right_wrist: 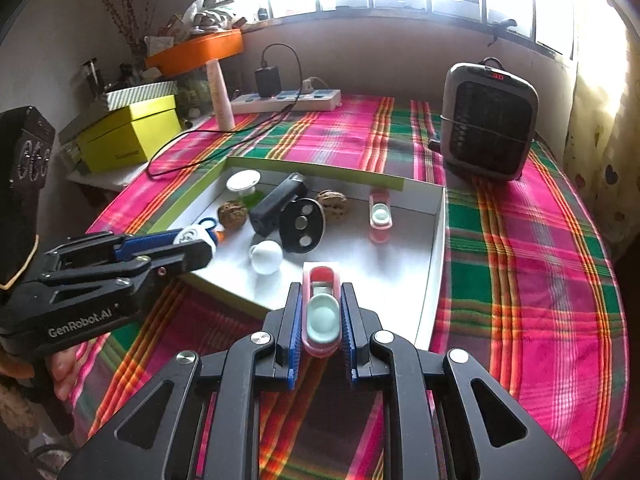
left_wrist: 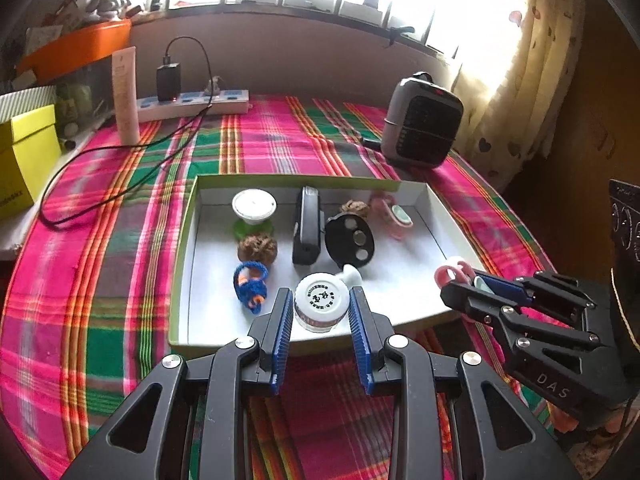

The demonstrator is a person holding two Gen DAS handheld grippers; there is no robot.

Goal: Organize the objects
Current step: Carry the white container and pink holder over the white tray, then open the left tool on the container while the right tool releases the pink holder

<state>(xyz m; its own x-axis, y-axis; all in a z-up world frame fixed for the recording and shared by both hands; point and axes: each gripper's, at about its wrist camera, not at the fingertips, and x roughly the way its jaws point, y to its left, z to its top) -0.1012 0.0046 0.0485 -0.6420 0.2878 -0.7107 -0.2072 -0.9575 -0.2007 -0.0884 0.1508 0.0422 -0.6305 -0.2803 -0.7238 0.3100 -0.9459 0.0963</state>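
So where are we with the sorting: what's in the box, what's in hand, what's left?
Several things lie in the box: a black stapler, two walnuts, a pink clip, a blue ring. In hand: the left tool grips a white-capped jar, and the right tool is shut on a second pink clip, both over the box's near edge. Whether they are going in or coming out, I cannot tell.

the black body of the left gripper (right_wrist: pixel 202 254) carries the white words "genrobot.ai" on its side. the black body of the right gripper (left_wrist: pixel 460 294) shows the raised letters "das". the grey and black box-shaped heater (right_wrist: pixel 490 120) has a small red display with the number "30". the white round cap of the small jar (left_wrist: pixel 322 295) has black printed characters, too small to read.
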